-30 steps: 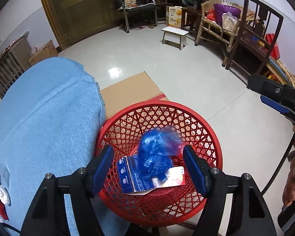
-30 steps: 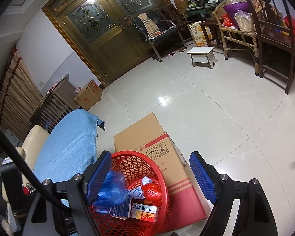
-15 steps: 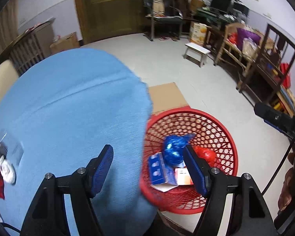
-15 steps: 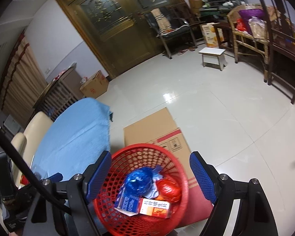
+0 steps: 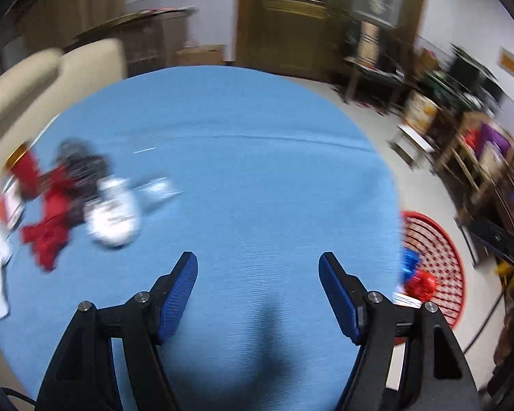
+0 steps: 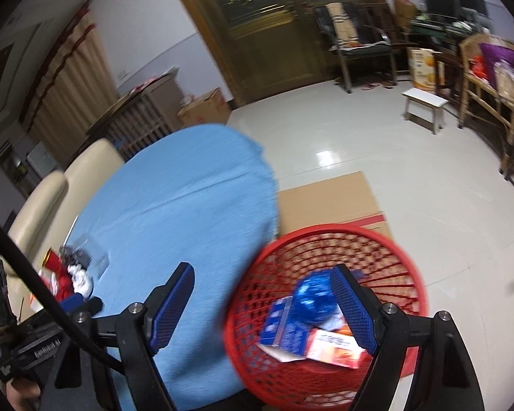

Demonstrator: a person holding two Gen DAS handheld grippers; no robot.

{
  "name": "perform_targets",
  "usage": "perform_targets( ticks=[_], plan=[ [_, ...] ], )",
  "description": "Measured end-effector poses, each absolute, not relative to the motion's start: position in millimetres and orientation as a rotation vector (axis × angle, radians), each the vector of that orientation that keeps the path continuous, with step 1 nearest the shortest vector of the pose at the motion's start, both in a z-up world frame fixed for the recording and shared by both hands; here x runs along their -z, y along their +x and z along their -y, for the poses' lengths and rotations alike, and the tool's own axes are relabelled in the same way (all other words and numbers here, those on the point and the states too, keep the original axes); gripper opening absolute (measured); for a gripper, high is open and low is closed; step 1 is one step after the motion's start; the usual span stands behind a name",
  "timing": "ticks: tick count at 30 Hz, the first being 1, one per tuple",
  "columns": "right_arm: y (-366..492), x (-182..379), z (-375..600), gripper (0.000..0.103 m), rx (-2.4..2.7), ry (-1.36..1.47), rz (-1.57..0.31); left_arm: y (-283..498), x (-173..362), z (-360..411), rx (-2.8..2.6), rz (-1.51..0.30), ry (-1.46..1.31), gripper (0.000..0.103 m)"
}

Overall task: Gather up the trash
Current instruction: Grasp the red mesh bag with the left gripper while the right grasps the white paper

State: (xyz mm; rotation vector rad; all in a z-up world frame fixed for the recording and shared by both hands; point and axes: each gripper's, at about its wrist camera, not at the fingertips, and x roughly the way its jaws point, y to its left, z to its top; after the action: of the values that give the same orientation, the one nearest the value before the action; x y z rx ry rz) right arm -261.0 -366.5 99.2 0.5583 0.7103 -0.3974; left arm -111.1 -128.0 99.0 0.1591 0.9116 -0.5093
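A red mesh basket [image 6: 387, 236] stands on the floor beside a round table with a blue cloth [image 5: 257, 178]. In it lie a blue crumpled bag [image 6: 313, 299], a blue carton [image 6: 284, 328] and a red-white box [image 6: 335, 346]. The basket also shows in the left wrist view [image 5: 438, 260]. On the table's left lies a trash pile: a white crumpled wrapper [image 5: 114, 214], red wrappers [image 5: 49, 226] and dark scraps [image 5: 82, 164]. My left gripper [image 5: 258, 267] is open and empty over the cloth. My right gripper [image 6: 262, 281] is open and empty, above the table edge and basket.
A flat cardboard sheet [image 6: 325, 198] lies on the floor behind the basket. A cream chair [image 6: 44, 185] stands against the table's left side. A white stool [image 6: 425, 106], wooden chairs and shelves line the far right. A cable [image 6: 44, 294] crosses the right wrist view.
My left gripper has swung left from over the basket to over the blue table, bringing the trash pile into view. My right gripper has turned left too, so the basket now sits at its right.
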Motion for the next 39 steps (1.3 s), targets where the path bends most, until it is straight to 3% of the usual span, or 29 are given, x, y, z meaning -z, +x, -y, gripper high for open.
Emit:
perform_targets(
  ticks=[10,20,21,22,23,27,39],
  plan=[
    [-203,-88,299,0.084,0.266,0.464,-0.796,-23,-82,-7,0.201,-0.914,0.017,0.074],
    [-164,-85,249,0.084,0.185,0.384,-0.856,34,-53,-21,0.177,-0.946,0.067,0.074],
    [-160,-85,245,0.084,0.178,0.376,-0.861,36,-50,-21,0.185,-0.946,0.074,0.07],
    [-159,-84,242,0.084,0.171,0.371,-0.865,35,-48,-22,0.201,-0.94,0.078,0.058],
    [-154,-84,237,0.084,0.163,0.365,-0.871,37,-45,-22,0.209,-0.949,0.085,0.038],
    [-135,-80,217,0.084,0.12,0.338,-0.895,30,-43,-31,0.238,-0.94,0.049,0.033],
    [-51,-68,112,0.084,-0.11,0.212,-0.919,-15,-58,-73,0.211,-0.901,-0.065,0.032]
  ],
)
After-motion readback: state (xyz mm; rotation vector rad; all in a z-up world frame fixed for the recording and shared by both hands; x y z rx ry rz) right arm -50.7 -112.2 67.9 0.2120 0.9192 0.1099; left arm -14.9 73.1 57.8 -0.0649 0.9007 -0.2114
